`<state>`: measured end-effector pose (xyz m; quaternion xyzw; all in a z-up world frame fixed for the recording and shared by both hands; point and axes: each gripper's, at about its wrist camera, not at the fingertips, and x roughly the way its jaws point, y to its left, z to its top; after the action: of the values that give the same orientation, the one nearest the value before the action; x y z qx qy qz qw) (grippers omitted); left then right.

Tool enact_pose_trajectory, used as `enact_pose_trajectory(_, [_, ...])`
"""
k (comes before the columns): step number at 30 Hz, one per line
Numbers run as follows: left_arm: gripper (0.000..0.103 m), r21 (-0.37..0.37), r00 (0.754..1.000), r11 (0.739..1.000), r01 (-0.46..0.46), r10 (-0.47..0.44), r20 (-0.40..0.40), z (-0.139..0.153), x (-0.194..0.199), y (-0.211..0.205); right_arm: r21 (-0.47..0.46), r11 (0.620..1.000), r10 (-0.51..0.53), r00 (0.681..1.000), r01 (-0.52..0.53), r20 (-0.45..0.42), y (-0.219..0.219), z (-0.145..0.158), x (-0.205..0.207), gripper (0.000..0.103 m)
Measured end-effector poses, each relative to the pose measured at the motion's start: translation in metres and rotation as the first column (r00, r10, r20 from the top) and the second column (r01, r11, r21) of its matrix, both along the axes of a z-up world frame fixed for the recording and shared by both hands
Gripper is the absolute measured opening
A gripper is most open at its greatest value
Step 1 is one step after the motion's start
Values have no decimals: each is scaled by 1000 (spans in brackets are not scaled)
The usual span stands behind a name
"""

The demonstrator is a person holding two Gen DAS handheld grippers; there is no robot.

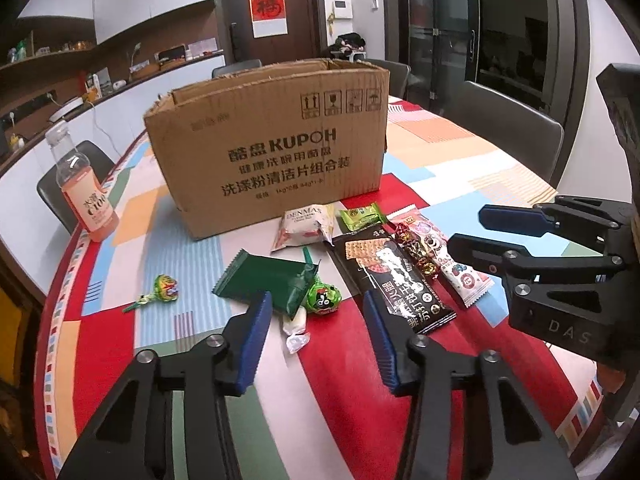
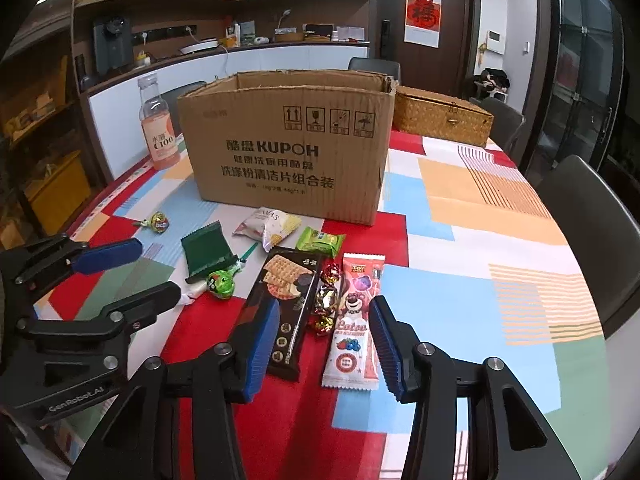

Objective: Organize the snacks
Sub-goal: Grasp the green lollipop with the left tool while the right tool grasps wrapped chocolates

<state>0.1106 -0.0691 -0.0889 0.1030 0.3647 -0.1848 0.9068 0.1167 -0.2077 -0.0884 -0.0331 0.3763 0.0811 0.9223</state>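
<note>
Snacks lie on the table (image 2: pixel 500 216) before the KUPOH cardboard box (image 1: pixel 272 140); left gripper (image 1: pixel 316 316) and right gripper (image 2: pixel 324 320) jaws apart, gripping nothing

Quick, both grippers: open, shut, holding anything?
Left gripper: open, holding nothing; fingers hover above the green lollipop.
Right gripper: open, holding nothing; fingers hover above the pink Lotso snack packet.

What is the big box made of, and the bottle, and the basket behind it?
The box looks like brown corrugated cardboard, matte, with ragged top edges. The bottle seems clear, shiny plastic; pink drink shows through. The basket looks like woven straw or rattan, given its golden criss-cross weave.
</note>
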Motion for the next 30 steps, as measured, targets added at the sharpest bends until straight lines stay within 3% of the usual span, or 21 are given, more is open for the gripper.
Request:
enact_pose_trajectory(8, [31,-3,999,1000,20,-20,-31,-13,15,-8,11,1000,13,1000,-12,-25,1,-13,17,31])
enact_pose_trajectory(30, [28,-3,994,1000,10,-10,-109,-39,41,-14,52,999,4,997,0,-76,-4,-37,43,21])
